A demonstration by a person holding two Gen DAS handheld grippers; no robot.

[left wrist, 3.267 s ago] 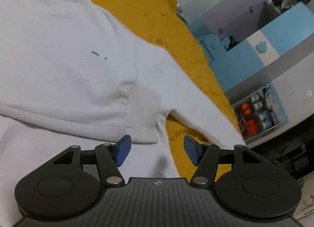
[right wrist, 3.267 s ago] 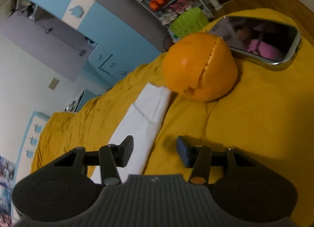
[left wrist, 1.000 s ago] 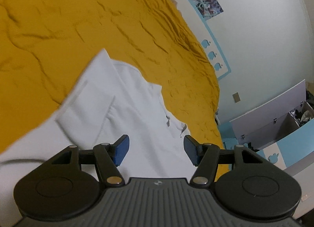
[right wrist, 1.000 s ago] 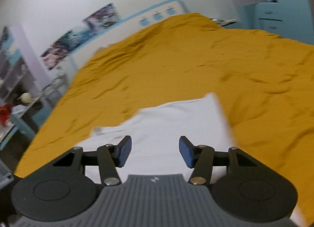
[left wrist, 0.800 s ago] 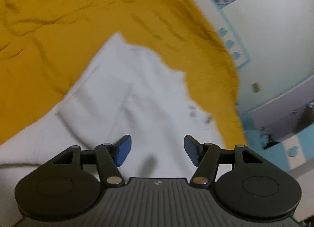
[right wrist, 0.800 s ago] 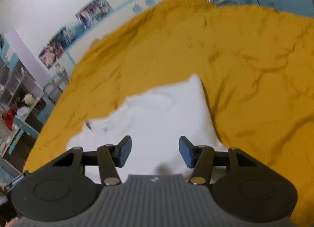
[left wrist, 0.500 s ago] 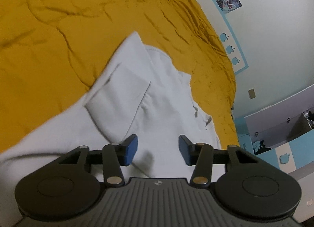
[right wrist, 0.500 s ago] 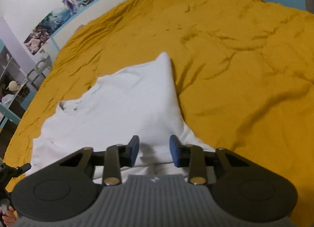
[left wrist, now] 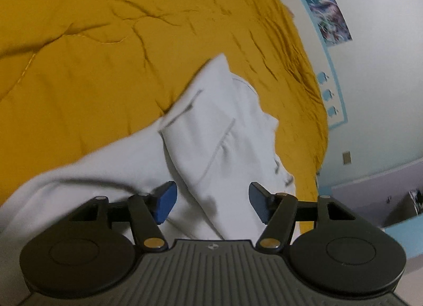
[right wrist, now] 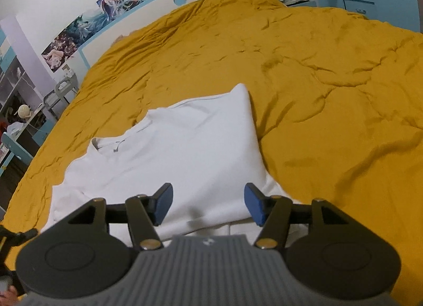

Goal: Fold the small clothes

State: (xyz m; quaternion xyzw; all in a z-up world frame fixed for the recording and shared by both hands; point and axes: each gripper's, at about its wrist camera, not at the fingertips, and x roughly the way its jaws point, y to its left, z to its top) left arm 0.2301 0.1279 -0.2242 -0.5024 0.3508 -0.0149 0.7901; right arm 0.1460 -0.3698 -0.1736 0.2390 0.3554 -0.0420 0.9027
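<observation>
White cotton, soft and floppy: from the left wrist, the left gripper (left wrist: pixel 210 204) hangs wide open and empty over the shirt (left wrist: pixel 211 131) on the yellow quilt (left wrist: pixel 92 55). Right wrist: right gripper (right wrist: pixel 208 204) likewise spread, holding nothing; I'd pinch the hem edge nearest it.

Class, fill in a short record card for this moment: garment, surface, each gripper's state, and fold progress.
garment: white sweatshirt, sleeve folded across the body
surface: mustard-yellow bedspread, wrinkled
left gripper: open, over the shirt, holding nothing
right gripper: open, over the shirt's near edge, holding nothing
fold progress: partly folded, not a compact bundle yet
</observation>
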